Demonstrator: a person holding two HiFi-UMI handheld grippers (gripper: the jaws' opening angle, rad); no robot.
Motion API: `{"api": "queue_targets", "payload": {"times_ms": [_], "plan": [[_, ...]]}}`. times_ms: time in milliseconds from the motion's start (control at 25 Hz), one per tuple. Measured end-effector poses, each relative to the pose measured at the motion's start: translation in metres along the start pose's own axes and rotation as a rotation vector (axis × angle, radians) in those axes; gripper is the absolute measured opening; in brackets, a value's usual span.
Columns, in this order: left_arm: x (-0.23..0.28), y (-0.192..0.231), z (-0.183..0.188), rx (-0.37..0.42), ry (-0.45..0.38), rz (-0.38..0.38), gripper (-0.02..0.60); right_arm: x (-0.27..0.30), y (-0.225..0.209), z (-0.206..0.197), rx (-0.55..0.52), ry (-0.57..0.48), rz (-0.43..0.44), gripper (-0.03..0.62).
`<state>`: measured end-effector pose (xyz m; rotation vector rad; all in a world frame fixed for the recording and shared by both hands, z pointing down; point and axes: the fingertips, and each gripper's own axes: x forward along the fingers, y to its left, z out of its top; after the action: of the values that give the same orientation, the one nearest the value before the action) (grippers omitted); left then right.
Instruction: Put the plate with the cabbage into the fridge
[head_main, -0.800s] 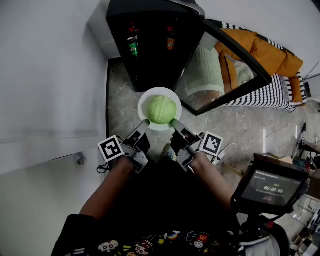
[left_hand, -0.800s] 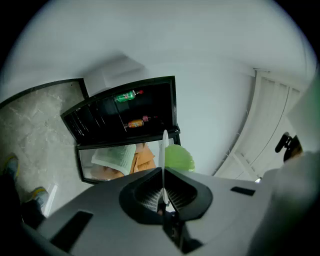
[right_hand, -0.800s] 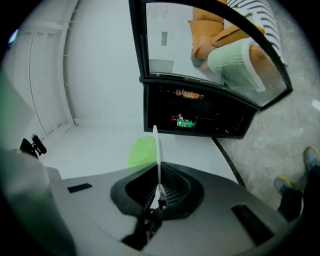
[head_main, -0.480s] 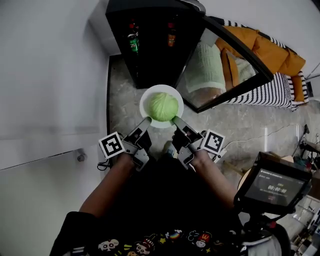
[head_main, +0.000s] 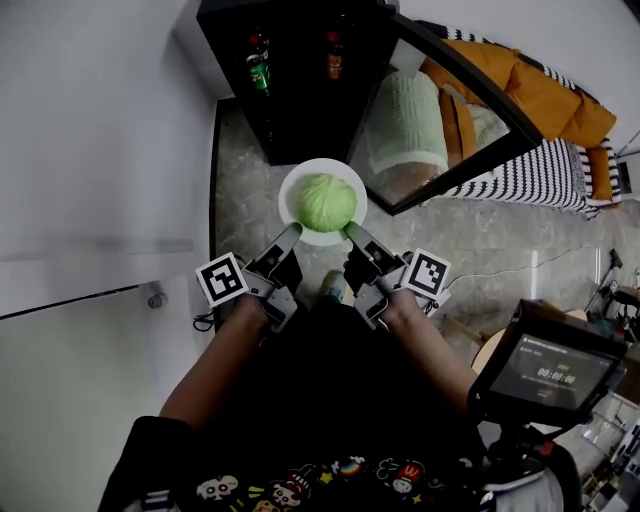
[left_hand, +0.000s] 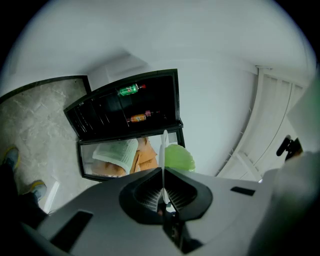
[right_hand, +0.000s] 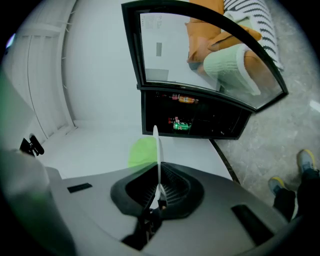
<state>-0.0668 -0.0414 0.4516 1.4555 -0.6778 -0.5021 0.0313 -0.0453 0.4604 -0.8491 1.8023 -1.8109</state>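
Between the two grippers, plate (head_main: 291, 189): white and round, held level above the floor, just near of the fridge's open front and outside it.
Cabbage (head_main: 325, 200): pale green head sitting at the plate's middle, covering most of it.
Left gripper (head_main: 292, 232): jaws closed on the plate's near-left rim; its own view shows the rim edge-on, pinched between the two ridged pads.
Right gripper (head_main: 350, 231): jaws closed on the plate's near-right rim, the thin white edge likewise clamped between the pads in its own view.
Marker cubes: one on each gripper, black-and-white squares facing up, left cube (head_main: 221, 282) and right cube (head_main: 425, 274).
Forearms (head_main: 215, 370): bare, reaching forward from the near edge to both grippers.
Fridge (head_main: 300, 105): black cabinet at the far side, interior dark.
Fridge door (head_main: 445, 120): glass-panelled, swung wide open to the right.
Green bottle (head_main: 258, 72): inside the fridge, on the left.
Red bottle (head_main: 333, 55): inside the fridge, right of the green one.
Floor (head_main: 240, 205): grey mottled stone under the plate.
Wall (head_main: 90, 150): plain white, along the left.
Screen unit (head_main: 550, 365): dark device with a lit display, near right.
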Motion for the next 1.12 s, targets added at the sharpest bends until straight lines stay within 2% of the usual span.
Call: {"api": "queue_targets", "payload": {"times_ms": [640,1120], "plan": [[-0.0024,-0.0055,0.0015,0.011,-0.025,0.001,0.009,0.0039,0.005,-0.0009,0.011,0.035,0.025,0.021],[0.0008,0.0013,-0.0017,-0.008,0.012,-0.016,0.009,-0.0016,0.0021,-0.0004,0.003,0.005,-0.001,0.021]]}}
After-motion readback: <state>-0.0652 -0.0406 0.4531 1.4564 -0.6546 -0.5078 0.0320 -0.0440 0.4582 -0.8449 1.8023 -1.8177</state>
